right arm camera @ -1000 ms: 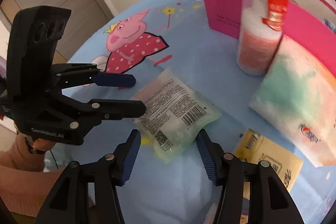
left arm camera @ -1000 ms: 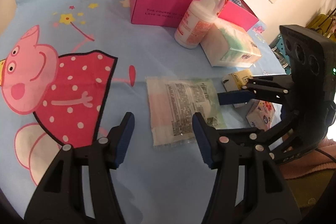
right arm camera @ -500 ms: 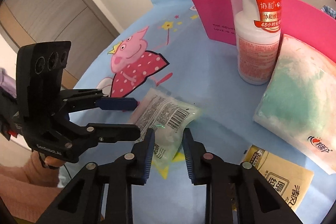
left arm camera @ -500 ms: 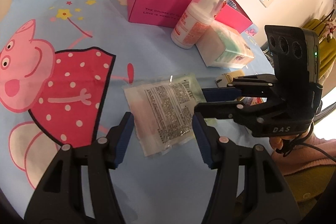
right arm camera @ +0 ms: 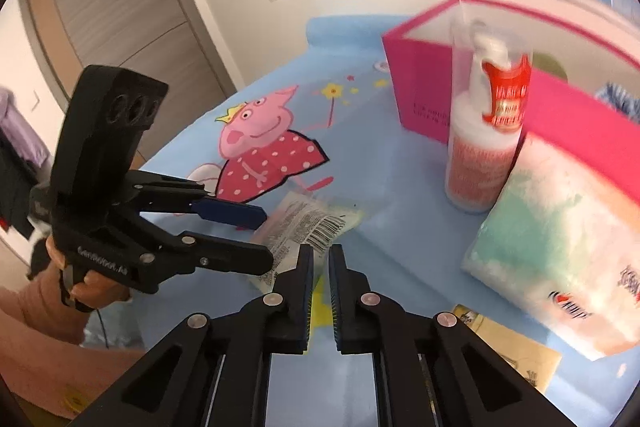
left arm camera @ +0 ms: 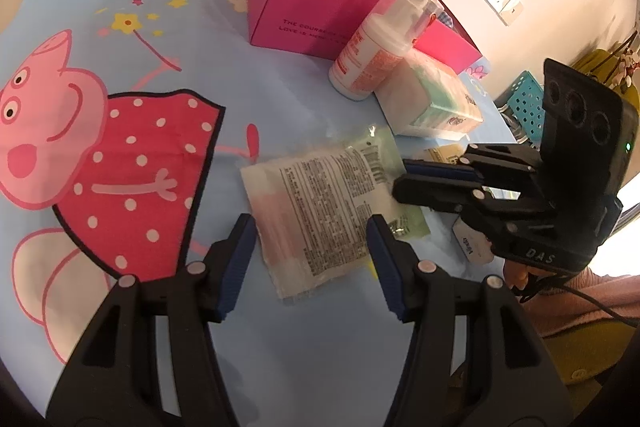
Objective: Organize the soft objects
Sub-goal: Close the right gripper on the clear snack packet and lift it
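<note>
A flat clear packet with a printed label (left arm camera: 320, 203) lies on the blue cartoon cloth. My left gripper (left arm camera: 310, 251) is open, its jaws either side of the packet's near end. My right gripper (right arm camera: 319, 259) is shut on the packet's edge (right arm camera: 308, 231), and shows in the left wrist view (left arm camera: 404, 181) at the packet's right side. A pink open box (left arm camera: 320, 15) stands at the back. A soft green-and-white tissue pack (right arm camera: 560, 267) lies next to it.
A pump bottle with a red label (right arm camera: 484, 151) stands in front of the pink box (right arm camera: 424, 83). A yellow sachet (right arm camera: 512, 359) lies near the tissue pack (left arm camera: 432, 99). A small white packet (left arm camera: 472, 247) sits under the right gripper. A teal basket (left arm camera: 524, 103) is beyond the table edge.
My right gripper has closed from open onto the packet's edge and pulled it left and up. The left gripper stays open around the packet's near end.
</note>
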A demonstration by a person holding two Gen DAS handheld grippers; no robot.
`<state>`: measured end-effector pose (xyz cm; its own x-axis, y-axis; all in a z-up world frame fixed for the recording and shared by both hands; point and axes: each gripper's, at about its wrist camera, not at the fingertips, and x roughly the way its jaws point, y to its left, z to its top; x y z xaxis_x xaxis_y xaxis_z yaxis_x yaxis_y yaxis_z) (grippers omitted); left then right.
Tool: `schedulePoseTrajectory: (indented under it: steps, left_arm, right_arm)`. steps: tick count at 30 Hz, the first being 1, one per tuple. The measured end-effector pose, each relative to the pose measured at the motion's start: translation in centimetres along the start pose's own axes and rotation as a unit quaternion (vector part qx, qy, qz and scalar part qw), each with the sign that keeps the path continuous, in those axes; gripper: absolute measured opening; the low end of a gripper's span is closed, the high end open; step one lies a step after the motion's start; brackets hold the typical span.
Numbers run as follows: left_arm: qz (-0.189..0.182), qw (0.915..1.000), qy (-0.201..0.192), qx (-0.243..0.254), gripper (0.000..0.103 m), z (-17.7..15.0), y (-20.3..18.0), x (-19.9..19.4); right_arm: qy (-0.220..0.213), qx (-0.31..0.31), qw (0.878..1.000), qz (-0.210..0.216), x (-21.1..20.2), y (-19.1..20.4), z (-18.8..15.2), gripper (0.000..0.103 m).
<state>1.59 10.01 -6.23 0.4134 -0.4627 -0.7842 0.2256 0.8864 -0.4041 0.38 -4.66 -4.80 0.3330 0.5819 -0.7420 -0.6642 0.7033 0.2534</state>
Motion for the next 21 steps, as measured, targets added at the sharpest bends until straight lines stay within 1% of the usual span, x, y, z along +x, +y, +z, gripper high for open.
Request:
schedulePoseTrajectory:
  steps: [3,6,7,8,10,12,15,17,18,20,21]
  left_arm:
    - [-0.002,1.0000,0.003,0.000,0.061,0.1,0.0,0.1]
    - [0.011,0.9997,0.003,0.023,0.062,0.0,-0.7,0.2]
    - [0.015,0.9995,0.003,0.028,0.062,-0.1,-0.8,0.3]
    - [0.019,0.9993,0.002,0.033,0.062,-0.1,-1.0,0.3]
    - [0.016,0.9993,0.002,0.034,0.062,-0.2,-0.9,0.3]
    - [0.010,0.9995,0.001,0.032,0.062,-0.2,-0.7,0.3]
    - [0.005,0.9995,-0.002,0.030,0.062,-0.2,-0.5,0.3]
    - [0.005,0.9995,-0.003,0.031,0.062,-0.2,-0.6,0.4]
    - [0.005,0.9995,-0.004,0.032,0.062,-0.2,-0.6,0.4]
    - [0.005,0.9995,-0.005,0.032,0.062,-0.3,-0.5,0.3]
    - [0.005,0.9995,-0.006,0.029,0.062,-0.3,-0.5,0.3]
  right_arm:
    - [-0.003,-0.017,1.000,-0.006,-0.1,0.5,-0.2,0.007]
    - [0.006,-0.013,1.000,0.007,0.4,0.5,-0.3,0.007]
    - [0.017,-0.001,1.000,0.020,0.7,0.2,-0.3,0.011]
    - [0.027,0.010,0.999,0.025,1.1,-0.1,-0.3,0.012]
    - [0.049,0.032,0.998,0.029,1.9,-0.8,-0.5,0.026]
    - [0.057,0.048,0.997,0.036,2.4,-1.3,-0.5,0.027]
    - [0.054,0.061,0.995,0.055,2.6,-1.4,-0.1,0.034]
    - [0.056,0.060,0.995,0.055,3.1,-1.2,0.0,0.034]
    - [0.056,0.057,0.995,0.055,3.3,-1.1,0.0,0.030]
    - [0.054,0.049,0.996,0.054,3.6,-0.9,0.0,0.027]
    - [0.048,0.050,0.996,0.054,3.4,-0.9,-0.1,0.024]
